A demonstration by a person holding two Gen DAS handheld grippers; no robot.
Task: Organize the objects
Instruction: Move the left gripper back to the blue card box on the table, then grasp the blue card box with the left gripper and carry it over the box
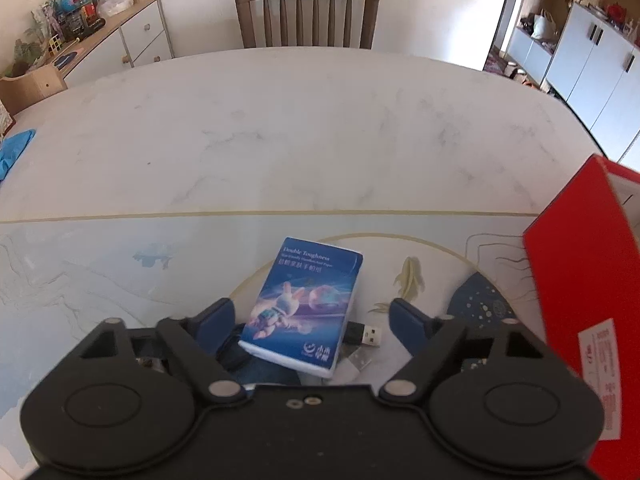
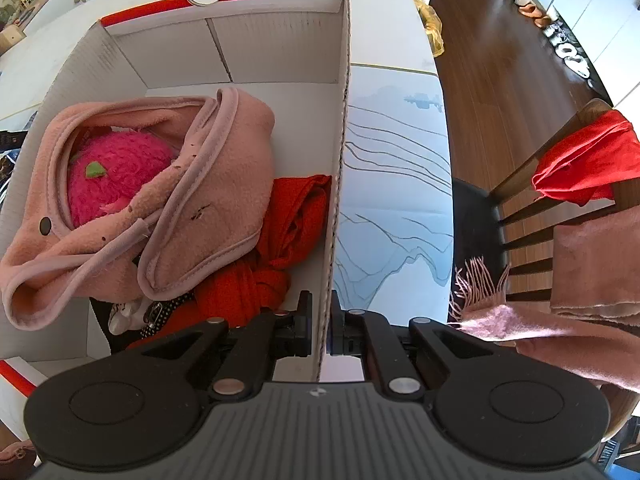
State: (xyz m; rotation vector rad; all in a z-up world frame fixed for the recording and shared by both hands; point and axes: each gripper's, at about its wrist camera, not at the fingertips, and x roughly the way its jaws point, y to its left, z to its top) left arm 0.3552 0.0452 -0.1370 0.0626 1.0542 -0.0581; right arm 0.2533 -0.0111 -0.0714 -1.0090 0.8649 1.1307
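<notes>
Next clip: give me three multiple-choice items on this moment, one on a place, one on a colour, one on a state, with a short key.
1. The blue tissue pack lies:
A. between the left gripper's jaws
B. inside the box
C. on the chair

2. The box's outside is:
A. green
B. red
C. black

3. The right gripper is:
A. wide open
B. shut on the pink garment
C. shut on the box wall

Key: A, the pack sits in the gap, untouched; B, red panels show; C, the jaws pinch the cardboard edge.

Right gripper (image 2: 321,326) fingers (image 2: 306,324) clamp box wall (image 2: 334,216); pink garment (image 2: 168,200) inside.
</notes>
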